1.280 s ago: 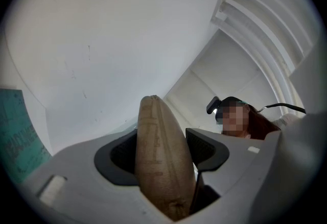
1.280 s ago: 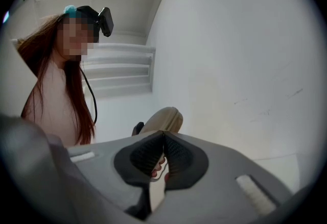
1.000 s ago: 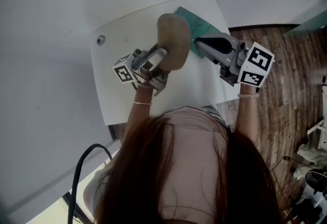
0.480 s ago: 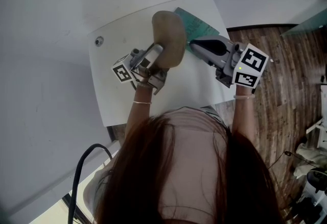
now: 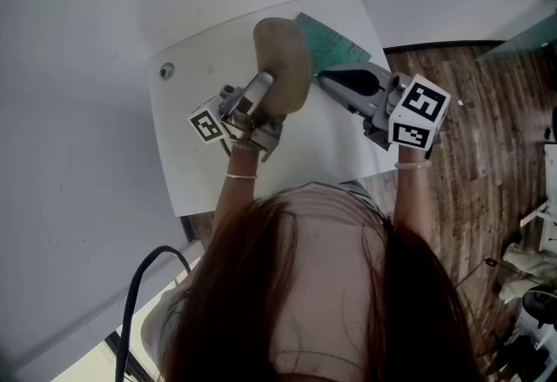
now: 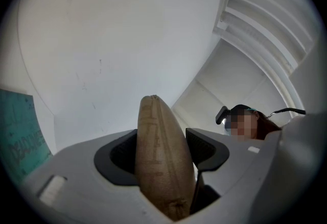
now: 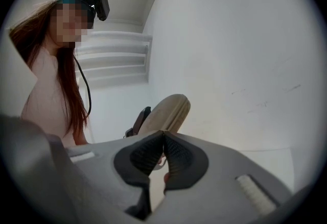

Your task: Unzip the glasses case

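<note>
The tan glasses case point(image 5: 283, 58) is held up above the white table point(image 5: 183, 154), clamped near its lower end by my left gripper point(image 5: 265, 95). In the left gripper view the case point(image 6: 161, 162) stands on edge between the two wide-set pads, its zip seam facing the camera, and my left gripper point(image 6: 163, 146) is shut on it. My right gripper point(image 5: 320, 74) points level at the case's right edge with its tips against it. In the right gripper view its pads point(image 7: 163, 133) are pressed together just in front of the case point(image 7: 166, 110). A small zip pull loop shows between them.
A green mat point(image 5: 335, 43) lies on the table's far right part, under the right gripper. A small round fitting point(image 5: 166, 70) sits near the table's far left corner. Wooden floor point(image 5: 487, 128) lies to the right of the table.
Both grippers and the case have drifted a little to the left and away in the head view, keeping the same hold. The jaws look the same.
</note>
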`<state>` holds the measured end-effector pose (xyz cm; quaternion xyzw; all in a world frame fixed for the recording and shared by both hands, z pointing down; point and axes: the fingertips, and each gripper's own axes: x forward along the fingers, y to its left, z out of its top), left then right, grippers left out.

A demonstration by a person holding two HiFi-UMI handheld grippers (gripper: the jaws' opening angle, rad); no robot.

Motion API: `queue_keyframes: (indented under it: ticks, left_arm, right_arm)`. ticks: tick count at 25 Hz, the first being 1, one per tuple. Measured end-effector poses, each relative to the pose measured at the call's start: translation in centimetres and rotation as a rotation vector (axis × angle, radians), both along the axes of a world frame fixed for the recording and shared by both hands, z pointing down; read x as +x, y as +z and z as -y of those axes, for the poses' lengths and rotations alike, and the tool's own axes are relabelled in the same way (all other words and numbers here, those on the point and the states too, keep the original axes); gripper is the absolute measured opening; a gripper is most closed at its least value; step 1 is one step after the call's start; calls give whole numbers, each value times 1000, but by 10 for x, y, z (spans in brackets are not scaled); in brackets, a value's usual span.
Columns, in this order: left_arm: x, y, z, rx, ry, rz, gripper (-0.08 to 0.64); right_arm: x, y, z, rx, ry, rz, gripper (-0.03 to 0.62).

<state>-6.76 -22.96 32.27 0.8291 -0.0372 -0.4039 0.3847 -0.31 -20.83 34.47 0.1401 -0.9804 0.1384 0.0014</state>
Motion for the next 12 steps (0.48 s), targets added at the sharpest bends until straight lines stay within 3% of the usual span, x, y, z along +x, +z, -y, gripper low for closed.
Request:
queue_keyframes:
  ticks: [12]
  left_arm:
    - [-8,1,5,-41,-31,-25,291]
  right_arm:
    - [-8,8,-6,-19,-2,-12,5]
